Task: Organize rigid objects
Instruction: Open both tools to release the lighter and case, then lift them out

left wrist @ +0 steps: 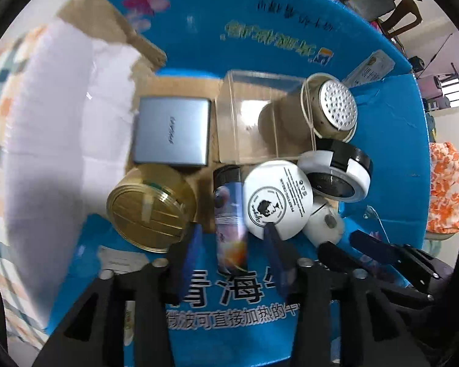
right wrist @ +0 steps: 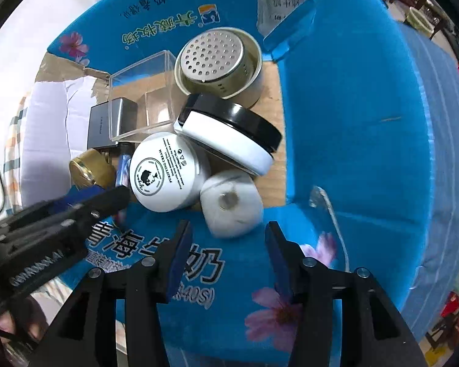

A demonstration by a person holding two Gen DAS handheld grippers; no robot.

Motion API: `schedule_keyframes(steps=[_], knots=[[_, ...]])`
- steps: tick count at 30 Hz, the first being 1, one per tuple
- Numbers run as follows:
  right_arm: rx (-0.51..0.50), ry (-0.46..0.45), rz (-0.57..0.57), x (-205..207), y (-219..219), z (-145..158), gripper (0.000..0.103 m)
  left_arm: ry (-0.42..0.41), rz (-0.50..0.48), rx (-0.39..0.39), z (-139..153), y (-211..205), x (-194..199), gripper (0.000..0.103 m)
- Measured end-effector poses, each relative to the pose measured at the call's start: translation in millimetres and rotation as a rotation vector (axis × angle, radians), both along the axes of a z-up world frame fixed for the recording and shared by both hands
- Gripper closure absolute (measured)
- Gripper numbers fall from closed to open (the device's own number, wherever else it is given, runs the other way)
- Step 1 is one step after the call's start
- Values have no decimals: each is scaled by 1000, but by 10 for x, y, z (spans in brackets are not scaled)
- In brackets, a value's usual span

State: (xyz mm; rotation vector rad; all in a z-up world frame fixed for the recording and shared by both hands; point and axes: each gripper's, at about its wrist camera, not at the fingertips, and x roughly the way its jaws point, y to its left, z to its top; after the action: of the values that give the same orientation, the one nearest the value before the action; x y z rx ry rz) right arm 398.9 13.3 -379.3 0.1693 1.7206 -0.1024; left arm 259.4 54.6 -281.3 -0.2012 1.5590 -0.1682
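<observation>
You work inside a blue printed cardboard box (right wrist: 352,122), its flaps folded up so the rigid pieces stay corralled on the brown floor. Largest is the clear acrylic case (right wrist: 140,94), hard-edged and empty, beside a flat grey metal tin (left wrist: 173,131). A perforated steel strainer cup (right wrist: 220,61) leans at the back; a black-lidded white jar (right wrist: 229,134) tilts against a glossy white cream jar (right wrist: 163,171). Your left gripper (left wrist: 232,244) spreads either side of a slim printed tube (left wrist: 231,214), likely next. Your right gripper (right wrist: 226,244) stands wide, empty, just short of a small white rounded cap (right wrist: 231,205)
</observation>
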Motion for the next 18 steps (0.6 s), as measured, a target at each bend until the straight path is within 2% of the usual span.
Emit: schedule_keyframes(steps=[2,3,5,9,10,13,14,18], knots=[[-32,-7,10,3,-14,71,50,-24,-1,27,84,6,-19,43],[-49,-13,13,3,-21,116,48,-38,3,47,135,21,-34,39],[-68,-30,12,-9,-36,204,38,-63,9,67,222,60,-65,27],[-90,-66,7,2,-46,375,20,-112,21,124,337,153,-148,11],[-98,-72,9,5,-62,425,13,-118,24,134,355,196,-153,2],[-122,-81,11,12,-51,479,0,-131,40,159,384,328,-166,0],[-129,-86,8,14,-47,485,0,-132,44,167,306,311,-125,0],[-153,-107,-10,4,-66,543,0,-147,58,187,371,354,-142,0]])
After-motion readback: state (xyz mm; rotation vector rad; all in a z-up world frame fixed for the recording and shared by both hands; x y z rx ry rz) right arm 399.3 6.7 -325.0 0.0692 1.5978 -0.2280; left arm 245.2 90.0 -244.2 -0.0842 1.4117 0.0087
